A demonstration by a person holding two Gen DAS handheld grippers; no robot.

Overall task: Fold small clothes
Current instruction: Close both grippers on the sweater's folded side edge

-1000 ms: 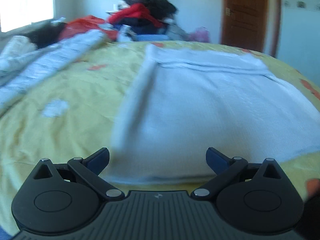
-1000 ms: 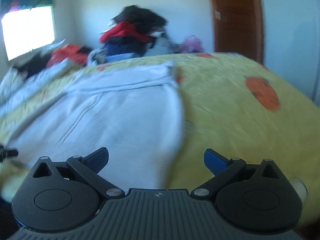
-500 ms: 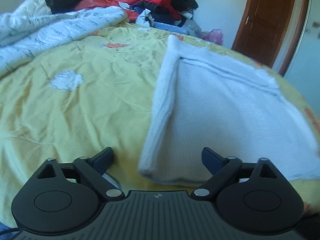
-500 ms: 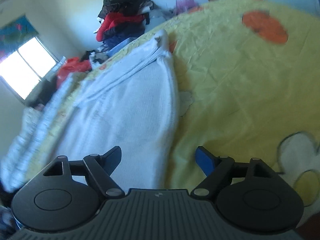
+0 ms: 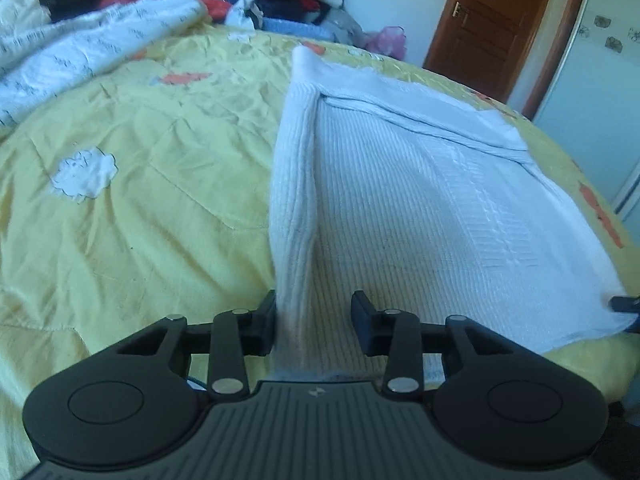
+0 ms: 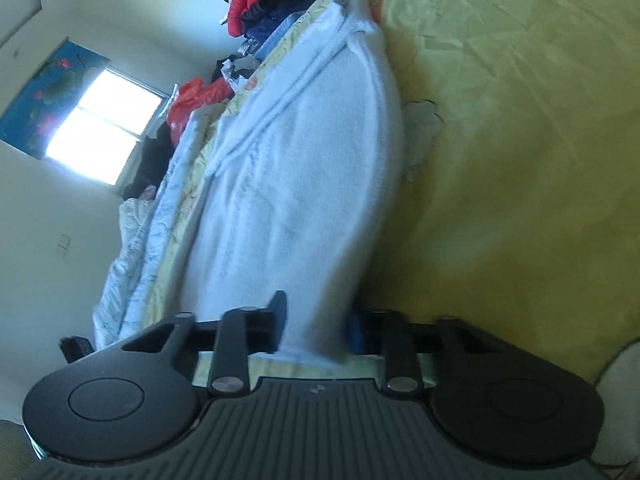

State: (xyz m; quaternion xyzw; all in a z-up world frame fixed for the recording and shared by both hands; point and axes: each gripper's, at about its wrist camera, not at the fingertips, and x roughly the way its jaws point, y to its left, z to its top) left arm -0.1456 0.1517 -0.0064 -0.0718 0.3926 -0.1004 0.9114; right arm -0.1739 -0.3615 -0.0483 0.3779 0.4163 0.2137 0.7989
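Bed (image 5: 132,184): both tongs, wide a second ago, are closing on garment (image 5: 400,200) corners at 6 o'clock — left tongs (image 5: 314,316), right tongs (image 6: 316,330) — readying a fold.

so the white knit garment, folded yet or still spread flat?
Partly folded: the white knit garment lies flat on the yellow bedspread, sleeves tucked across the top, left edge rolled inward. No bottom-to-top fold yet.

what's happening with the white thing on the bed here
A person is working on a white knitted garment spread on a yellow bedspread, a handheld gripper in each hand. The left gripper sits at the near hem by the garment's left folded edge, the right gripper at the near right corner. Both jaws are closing with fabric between them, apparently to lift the hem for a fold.
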